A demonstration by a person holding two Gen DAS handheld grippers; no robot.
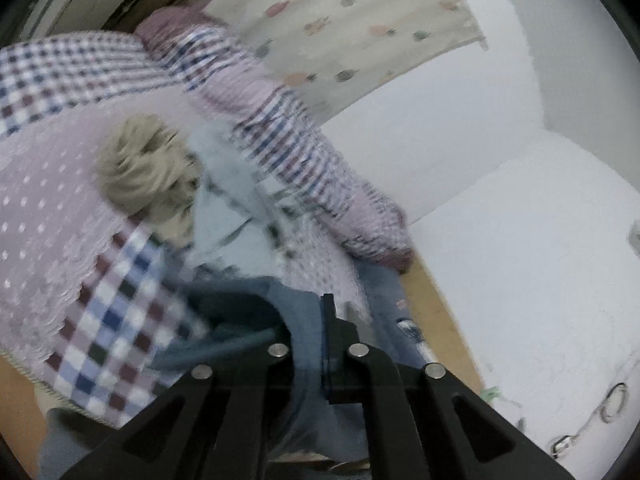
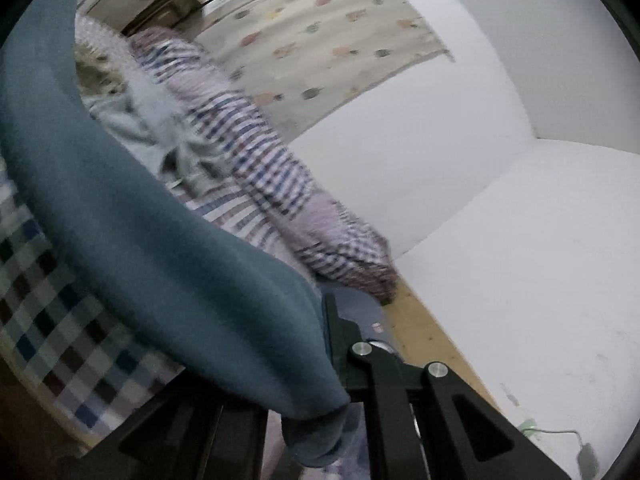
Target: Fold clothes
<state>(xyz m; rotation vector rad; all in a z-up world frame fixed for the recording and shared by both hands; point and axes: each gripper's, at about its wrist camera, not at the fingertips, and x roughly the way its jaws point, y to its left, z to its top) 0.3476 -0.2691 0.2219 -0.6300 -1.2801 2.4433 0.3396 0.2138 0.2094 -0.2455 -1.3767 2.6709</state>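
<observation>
Left wrist view: the left gripper [image 1: 308, 344] is clenching a blue garment [image 1: 304, 312] over the near edge of the checked bedspread [image 1: 116, 320]; the right gripper [image 2: 326, 344] is grasping its teal fold

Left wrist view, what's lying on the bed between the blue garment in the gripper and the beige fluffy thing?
In the left wrist view, a crumpled pale blue garment lies between the blue garment and the beige fluffy thing.

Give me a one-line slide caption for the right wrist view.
Right gripper clamps teal garment, lifted over the checked bedspread.
</observation>
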